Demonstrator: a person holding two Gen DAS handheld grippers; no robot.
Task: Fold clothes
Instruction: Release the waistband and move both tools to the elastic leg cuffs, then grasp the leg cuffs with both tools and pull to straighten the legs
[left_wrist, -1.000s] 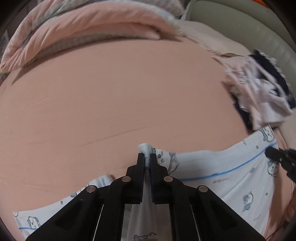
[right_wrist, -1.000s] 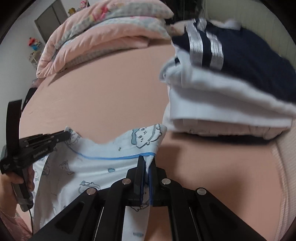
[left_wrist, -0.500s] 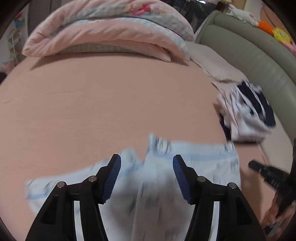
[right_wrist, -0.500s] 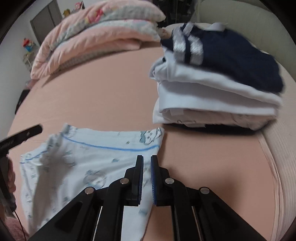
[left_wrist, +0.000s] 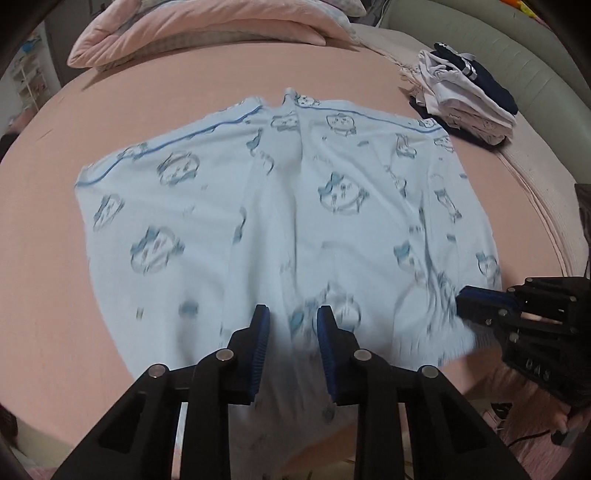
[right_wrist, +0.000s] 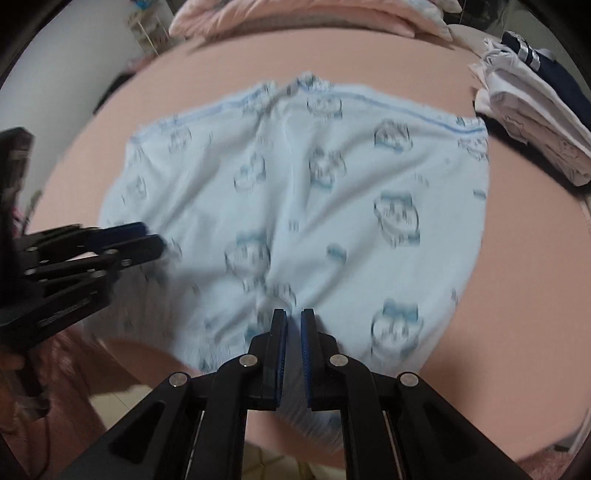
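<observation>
Here, by view.

Left wrist: your left gripper stood with its jaws parted and nothing between them, over the near hem of the pale blue printed garment. The garment lay spread flat on the pink bed, its blue-piped edge at 12 o'clock. Your right gripper sat at 4 o'clock by the hem corner. Risk: closing there could have pinched one layer only, or the sheet too.

Right wrist: your right gripper showed a narrow gap and gripped nothing I could make out. The folded stack lay at 2 o'clock, just beside the garment's corner. Risk: a wide sweep could have toppled it. Motion blur hid the hem's layers.
</observation>
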